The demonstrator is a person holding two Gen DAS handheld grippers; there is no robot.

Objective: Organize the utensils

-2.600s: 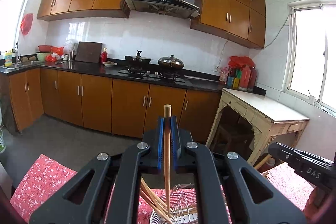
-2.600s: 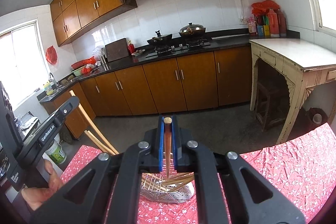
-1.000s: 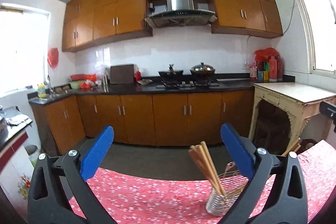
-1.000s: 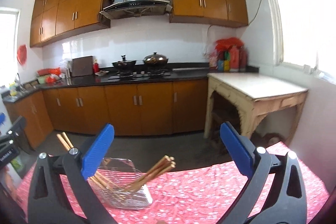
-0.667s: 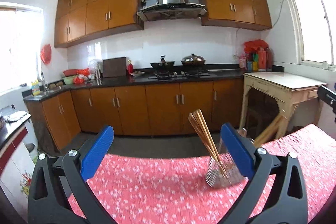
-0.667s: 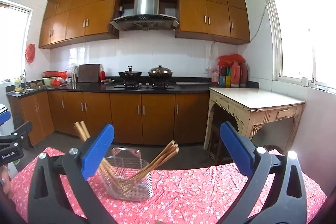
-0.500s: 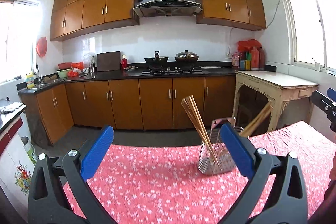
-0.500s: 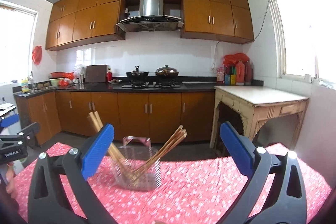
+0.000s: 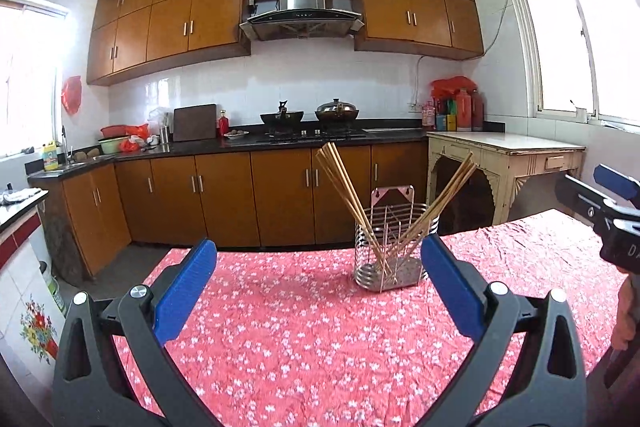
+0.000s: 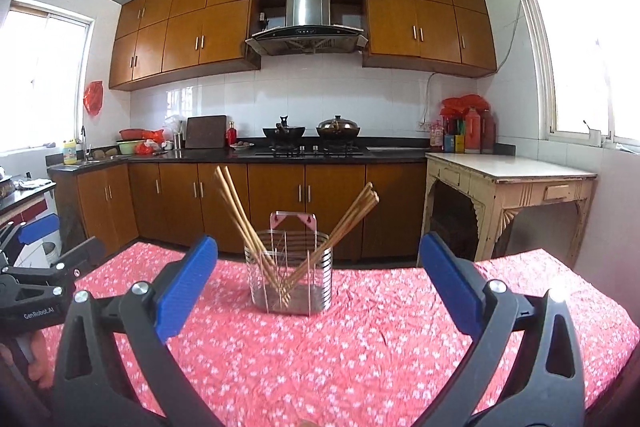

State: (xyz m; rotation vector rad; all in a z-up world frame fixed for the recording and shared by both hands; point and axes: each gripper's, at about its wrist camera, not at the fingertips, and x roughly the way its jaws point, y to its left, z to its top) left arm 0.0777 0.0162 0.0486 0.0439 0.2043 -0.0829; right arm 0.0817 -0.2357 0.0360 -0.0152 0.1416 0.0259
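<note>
1. Left wrist view alone catches the right tongs (image 9: pixel 616 205) at 3 o'clock with a bit of hand under them; the right wrist view alone catches the left tongs (image 10: pixel 36 267) at 9 o'clock, a blue pad showing on their tip.
2. In its own view the left tongs (image 9: pixel 318 285) are spread wide apart, blue pads (image 9: pixel 184 291) empty, touching nothing, above the red flowered cloth (image 9: pixel 288 347).
3. The right tongs (image 10: pixel 318 283) are likewise wide apart and empty over the cloth (image 10: pixel 360 347).
4. The wire holder (image 9: pixel 390 255) stands upright on the cloth at about 1 o'clock from the left tongs, and near 12 o'clock for the right tongs (image 10: pixel 289 273).
5. Chopsticks (image 9: pixel 346 195) sit inside it in two bundles, one leaning toward 11 o'clock (image 10: pixel 236 211), the other toward 1 o'clock (image 10: pixel 352 217).
</note>
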